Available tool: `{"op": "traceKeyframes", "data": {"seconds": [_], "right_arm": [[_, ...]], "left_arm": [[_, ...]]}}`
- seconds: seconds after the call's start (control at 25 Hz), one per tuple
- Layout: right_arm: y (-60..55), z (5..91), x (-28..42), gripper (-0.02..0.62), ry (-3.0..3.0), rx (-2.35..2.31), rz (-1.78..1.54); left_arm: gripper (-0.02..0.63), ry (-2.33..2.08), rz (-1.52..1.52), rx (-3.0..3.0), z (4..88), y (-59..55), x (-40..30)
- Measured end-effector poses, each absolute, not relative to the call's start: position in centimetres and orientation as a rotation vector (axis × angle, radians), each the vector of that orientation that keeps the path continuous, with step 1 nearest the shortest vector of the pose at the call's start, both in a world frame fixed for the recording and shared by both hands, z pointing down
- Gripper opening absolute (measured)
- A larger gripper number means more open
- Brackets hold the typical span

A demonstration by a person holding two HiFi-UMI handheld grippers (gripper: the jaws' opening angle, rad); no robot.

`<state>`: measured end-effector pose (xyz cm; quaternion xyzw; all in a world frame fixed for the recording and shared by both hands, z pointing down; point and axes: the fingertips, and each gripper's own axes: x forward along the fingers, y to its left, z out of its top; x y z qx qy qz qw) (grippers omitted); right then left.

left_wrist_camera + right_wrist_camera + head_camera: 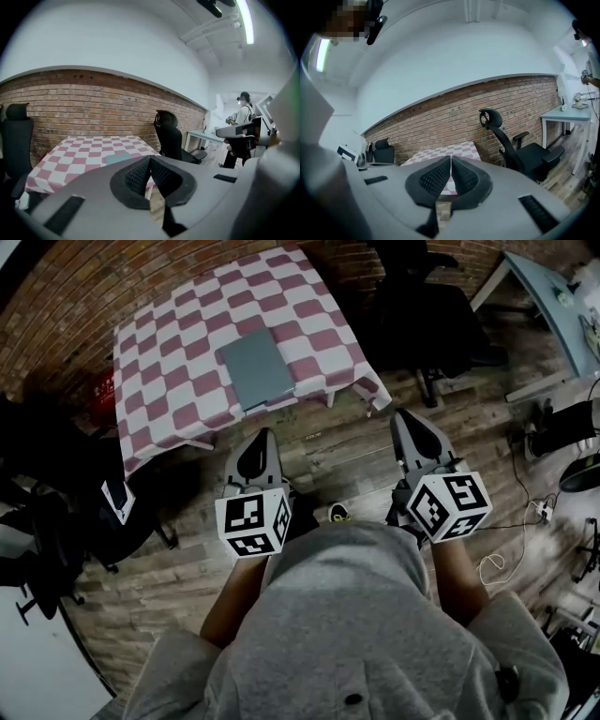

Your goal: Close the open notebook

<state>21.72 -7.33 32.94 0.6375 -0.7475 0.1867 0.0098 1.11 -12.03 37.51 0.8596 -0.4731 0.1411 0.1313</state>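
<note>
The left gripper sits at lower centre-left of the head view, its jaws pressed together with nothing between them; its own view shows the ribbed pads meeting at the tip. The right gripper, at centre-right, is likewise closed and empty, its pads touching along one line. Both point up the frame toward the table but stand clear of it, over the wooden floor, each with its marker cube nearest the person.

The notebook lies closed and flat, grey cover up, on the pink-and-white checked cloth in the upper middle of the head view, well apart from both grippers. Its long axis runs from the frame's top down toward the grippers, leaning slightly right at the lower end, and its near short edge reaches the table's near edge. In the left gripper view it shows as a grey-green strip just beyond the jaw tips.

A black office chair stands to the right of the table, against the brick wall.
</note>
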Motion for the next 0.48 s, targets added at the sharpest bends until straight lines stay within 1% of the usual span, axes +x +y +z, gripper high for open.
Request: {"op": "traceKeyframes", "data": {"seconds": [0.48], "right_arm": [[-2.9, 32.3, 22.2, 0.027, -2.436, 1.874, 0.527]], "left_arm": [[0.011, -1.499, 0.356, 2.458, 35.0, -4.3, 1.0]]}}
